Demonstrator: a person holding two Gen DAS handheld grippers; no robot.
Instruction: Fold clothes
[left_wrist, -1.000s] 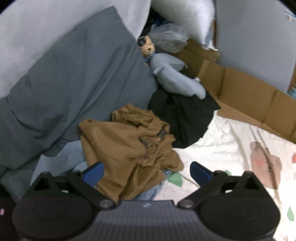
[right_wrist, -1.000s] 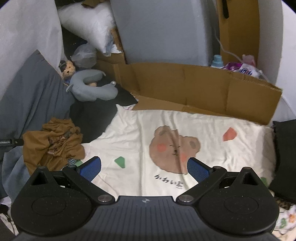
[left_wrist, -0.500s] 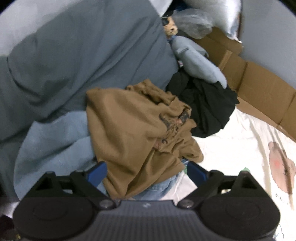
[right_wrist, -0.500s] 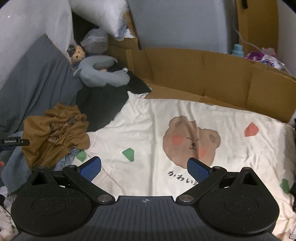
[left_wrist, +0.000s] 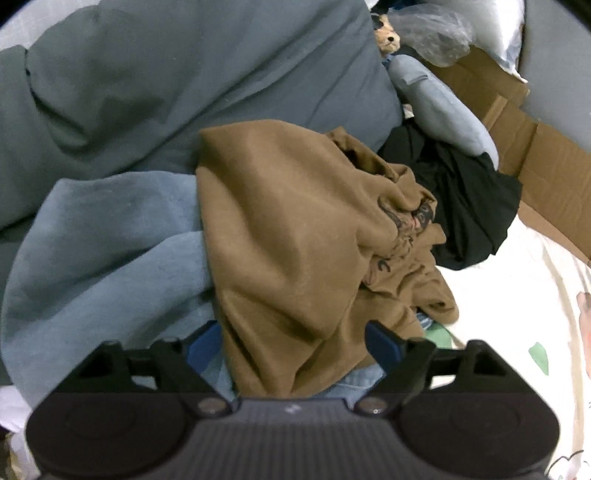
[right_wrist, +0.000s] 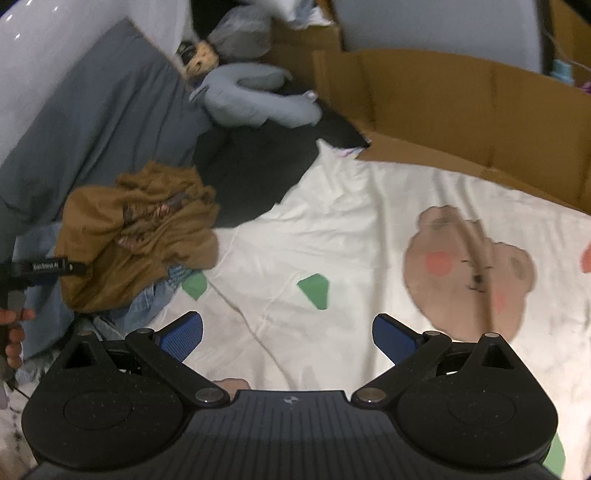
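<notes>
Cream bear-print bedding (right_wrist: 369, 229) filled the frame's centre before cardboard walls (right_wrist: 443, 96), both grippers, left (left_wrist: 293, 341) and right (right_wrist: 288, 334), gaping empty, the brown shirt (left_wrist: 295, 240) crumpled between the left's fingers.

Between the left tool's (left_wrist: 293, 341) blue fingers (left_wrist: 382, 341) lies a brown shirt (left_wrist: 295, 236) with dark print, beside a cream bear-patterned sheet (right_wrist: 369, 240).

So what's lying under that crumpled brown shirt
Under the brown shirt a strip of light blue denim pokes out at its near edge, over the bear-print sheet. A blue-grey cloth runs under its left side. The rest is covered.
</notes>
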